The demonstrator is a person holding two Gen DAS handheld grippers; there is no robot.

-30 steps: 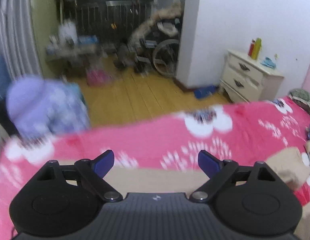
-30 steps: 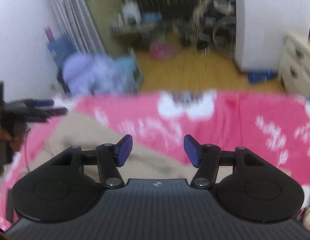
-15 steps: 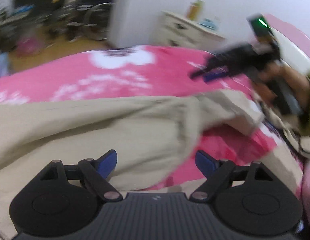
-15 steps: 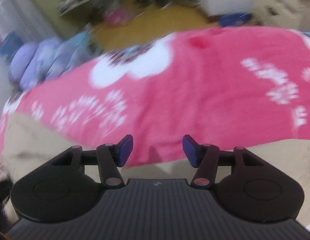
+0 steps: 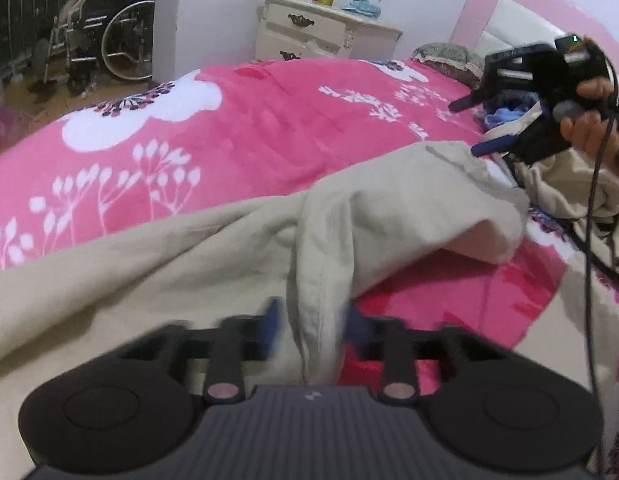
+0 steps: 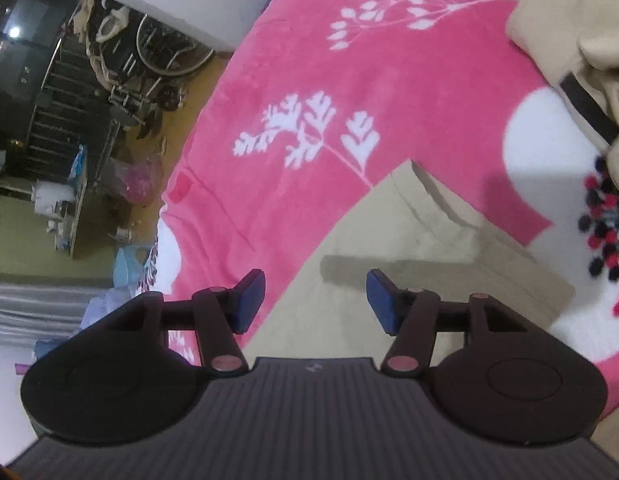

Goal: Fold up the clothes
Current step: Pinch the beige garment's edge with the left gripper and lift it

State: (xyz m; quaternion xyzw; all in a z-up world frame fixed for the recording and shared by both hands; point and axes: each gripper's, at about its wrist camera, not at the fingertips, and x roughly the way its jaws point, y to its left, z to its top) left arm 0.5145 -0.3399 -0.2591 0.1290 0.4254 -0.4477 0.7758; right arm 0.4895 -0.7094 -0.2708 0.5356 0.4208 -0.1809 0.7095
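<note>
Left gripper (image 5: 314,322) just closed onto a raised fold of beige garment (image 5: 213,248), earlier wide above it, right gripper (image 6: 315,300) half open as before, now hovering over garment's hem, garment spread on pink bed (image 5: 245,120).

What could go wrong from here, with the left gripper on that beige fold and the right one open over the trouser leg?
1. The left gripper, jaws just closing, pinches only a narrow bunched ridge of the beige trousers; lifting may drag several layers or let it slip.
2. The right gripper hangs open over the trouser hem, gripping nothing, so a one-sided pull could skew the fold.
3. The dangling black cable could snag the cloth.
</note>
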